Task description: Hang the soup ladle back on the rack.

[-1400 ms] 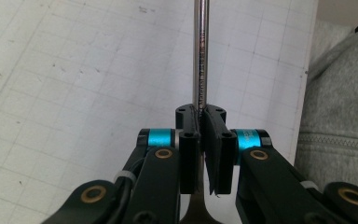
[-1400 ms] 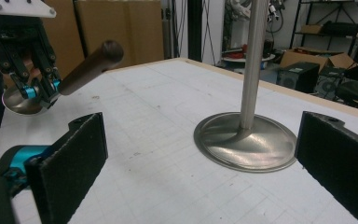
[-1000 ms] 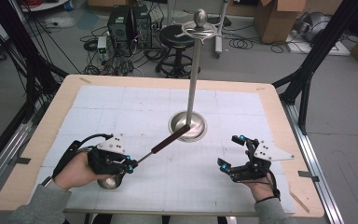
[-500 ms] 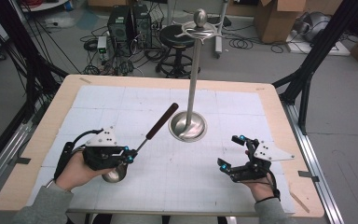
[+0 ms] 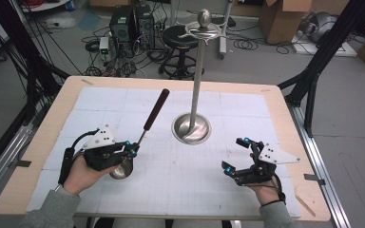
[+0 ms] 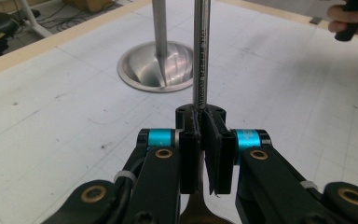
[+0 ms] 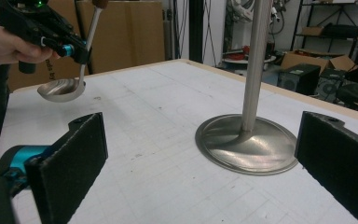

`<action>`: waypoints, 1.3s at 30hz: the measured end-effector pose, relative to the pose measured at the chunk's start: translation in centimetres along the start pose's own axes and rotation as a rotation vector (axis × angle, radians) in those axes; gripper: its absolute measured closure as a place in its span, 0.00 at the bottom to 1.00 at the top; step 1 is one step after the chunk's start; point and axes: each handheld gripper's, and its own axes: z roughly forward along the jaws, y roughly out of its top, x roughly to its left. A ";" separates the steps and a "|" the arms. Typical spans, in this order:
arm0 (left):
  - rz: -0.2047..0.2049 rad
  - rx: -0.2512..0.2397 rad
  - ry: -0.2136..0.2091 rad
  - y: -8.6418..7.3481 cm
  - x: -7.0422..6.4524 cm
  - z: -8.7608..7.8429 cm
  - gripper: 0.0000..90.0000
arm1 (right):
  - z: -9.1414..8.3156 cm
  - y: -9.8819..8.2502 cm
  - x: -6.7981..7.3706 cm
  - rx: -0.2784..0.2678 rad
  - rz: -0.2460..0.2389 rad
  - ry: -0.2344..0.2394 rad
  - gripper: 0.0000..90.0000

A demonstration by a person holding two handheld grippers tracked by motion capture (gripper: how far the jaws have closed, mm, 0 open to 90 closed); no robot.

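Fingers of the left gripper [image 5: 132, 150] pinch the thin metal shaft of a steel ladle with a dark wooden handle [image 5: 148, 119], pads [image 6: 189, 149] pressed tight against it. Its round bowl hangs just above the white gridded mat [image 5: 180, 180] under the gripper, handle slanting up toward the table's far side. Near the middle stands a tall steel utensil stand with a round dished base [image 5: 191, 128]. At the right, the right gripper [image 5: 235, 156] rests low with its jaws wide apart, holding nothing.
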 end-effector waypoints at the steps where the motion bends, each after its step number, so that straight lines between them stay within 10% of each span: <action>1: -0.006 -0.012 0.010 0.0 0.0 0.0 0.94 | 0.0 0.0 0.0 0.001 0.001 0.001 0.02; 22: -0.087 -0.130 0.050 0.9 0.6 1.0 0.94 | 0.0 0.0 0.0 -0.003 0.002 0.006 0.02; 39: -0.067 -0.172 0.064 3.4 0.8 1.5 0.94 | 0.0 0.0 0.1 -0.001 0.005 0.005 0.02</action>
